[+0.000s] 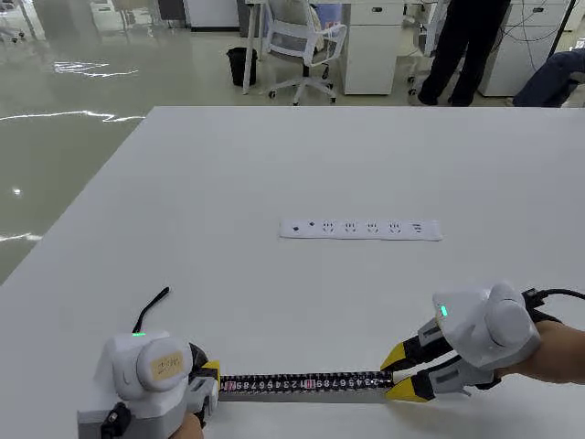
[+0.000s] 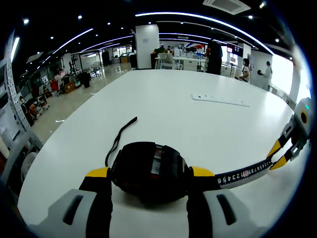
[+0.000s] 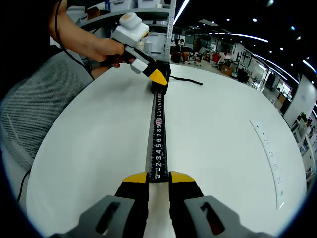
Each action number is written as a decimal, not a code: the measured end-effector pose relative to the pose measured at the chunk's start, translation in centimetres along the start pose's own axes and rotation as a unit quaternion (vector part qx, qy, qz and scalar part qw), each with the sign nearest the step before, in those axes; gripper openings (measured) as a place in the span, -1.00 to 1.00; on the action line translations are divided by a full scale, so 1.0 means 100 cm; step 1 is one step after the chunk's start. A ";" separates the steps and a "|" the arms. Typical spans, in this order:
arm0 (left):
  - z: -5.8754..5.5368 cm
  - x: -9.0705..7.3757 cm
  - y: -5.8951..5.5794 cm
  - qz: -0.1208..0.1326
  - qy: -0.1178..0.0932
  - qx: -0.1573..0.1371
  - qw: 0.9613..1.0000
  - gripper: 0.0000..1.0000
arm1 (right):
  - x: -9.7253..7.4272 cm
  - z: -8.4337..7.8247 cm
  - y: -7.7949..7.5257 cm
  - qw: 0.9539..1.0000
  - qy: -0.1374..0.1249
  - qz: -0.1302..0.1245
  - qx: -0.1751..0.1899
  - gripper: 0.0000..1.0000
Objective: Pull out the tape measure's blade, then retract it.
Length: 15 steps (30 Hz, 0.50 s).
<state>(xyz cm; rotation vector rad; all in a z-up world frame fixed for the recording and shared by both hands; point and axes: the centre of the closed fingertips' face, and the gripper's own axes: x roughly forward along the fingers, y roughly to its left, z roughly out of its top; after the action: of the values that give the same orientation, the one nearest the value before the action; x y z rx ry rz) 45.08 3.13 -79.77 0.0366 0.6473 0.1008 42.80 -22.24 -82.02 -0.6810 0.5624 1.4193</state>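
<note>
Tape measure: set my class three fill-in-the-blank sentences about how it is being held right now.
The tape measure's case sits clamped in the ____ hand-held gripper. The right hand-held gripper is shut on the tip of the pulled-out ____. The power strip lying beyond is coloured ____.
Missing words: left; blade; white.

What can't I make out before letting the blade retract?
- End hook of the blade: right gripper view, covered by the jaws of the right gripper.
- The tape measure case: head view, mostly behind the left gripper.
- Any lock on it: left gripper view, dark, blurred.
- Markings on the power strip: head view, too small.
</note>
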 end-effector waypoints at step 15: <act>-0.001 0.000 0.000 0.000 0.001 -0.001 1.000 0.13 | 0.002 0.005 -0.001 1.000 0.000 0.000 -0.004 -0.71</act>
<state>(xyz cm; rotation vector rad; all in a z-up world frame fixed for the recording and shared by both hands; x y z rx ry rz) 44.99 3.15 -79.82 0.0348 0.6494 0.1007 42.86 -21.78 -81.81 -0.6862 0.5572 1.4230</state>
